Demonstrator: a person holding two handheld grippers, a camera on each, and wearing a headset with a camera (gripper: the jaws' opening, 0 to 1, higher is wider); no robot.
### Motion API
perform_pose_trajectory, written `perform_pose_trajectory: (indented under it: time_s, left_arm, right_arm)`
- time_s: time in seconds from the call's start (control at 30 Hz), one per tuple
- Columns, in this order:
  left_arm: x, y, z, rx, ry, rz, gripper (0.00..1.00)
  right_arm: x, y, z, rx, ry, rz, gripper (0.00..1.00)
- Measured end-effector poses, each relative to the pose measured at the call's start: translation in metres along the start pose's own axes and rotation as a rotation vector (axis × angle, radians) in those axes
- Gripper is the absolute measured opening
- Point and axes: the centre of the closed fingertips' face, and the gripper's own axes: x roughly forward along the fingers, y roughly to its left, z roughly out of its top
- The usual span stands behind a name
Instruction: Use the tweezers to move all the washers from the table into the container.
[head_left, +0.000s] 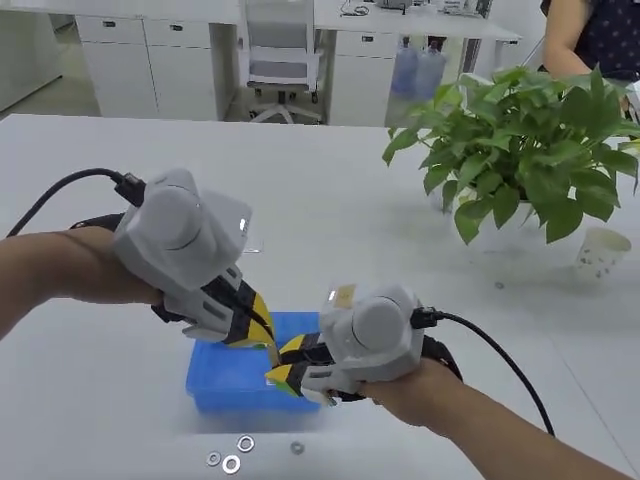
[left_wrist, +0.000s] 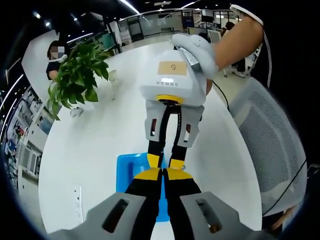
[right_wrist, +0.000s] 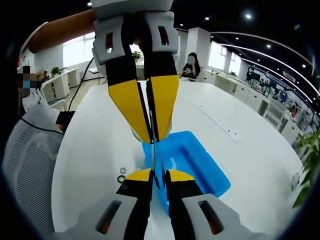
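Note:
Thin metal tweezers (right_wrist: 155, 160) run between the two grippers, above the blue container (head_left: 222, 388). My left gripper (head_left: 266, 343) comes in from the left, its yellow jaws shut on the tweezers' upper part. My right gripper (head_left: 277, 366) meets it tip to tip from the right, jaws shut on the lower part. In the right gripper view the left gripper (right_wrist: 151, 125) hangs from the top over the container (right_wrist: 200, 165). Several washers (head_left: 240, 452) lie on the white table in front of the container, and two washers (right_wrist: 121, 175) appear left of my jaws.
A potted green plant (head_left: 530, 150) stands at the back right with a paper cup (head_left: 603, 251) beside it. An office chair (head_left: 283, 55) and white cabinets are behind the table. A person (head_left: 590, 35) stands at the far right.

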Motion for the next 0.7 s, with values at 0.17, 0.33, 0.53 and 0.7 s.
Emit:
perform_pose_trajectory:
  time_s: [0.17, 0.33, 0.53, 0.7]
  left_arm:
    - [0.004, -0.009, 0.003, -0.001, -0.013, -0.012, 0.06]
    - [0.005, -0.011, 0.004, 0.007, -0.006, -0.014, 0.06]
    - [0.006, -0.013, 0.006, 0.008, -0.009, -0.018, 0.06]
    - [0.011, -0.017, 0.006, 0.010, -0.006, -0.027, 0.06]
  right_arm:
    - [-0.003, 0.004, -0.004, 0.013, -0.004, -0.004, 0.12]
    - [-0.004, 0.007, -0.006, 0.002, 0.005, -0.003, 0.12]
    - [-0.007, 0.008, -0.008, 0.004, 0.006, -0.005, 0.12]
    - [-0.008, 0.012, -0.013, 0.009, 0.010, -0.003, 0.12]
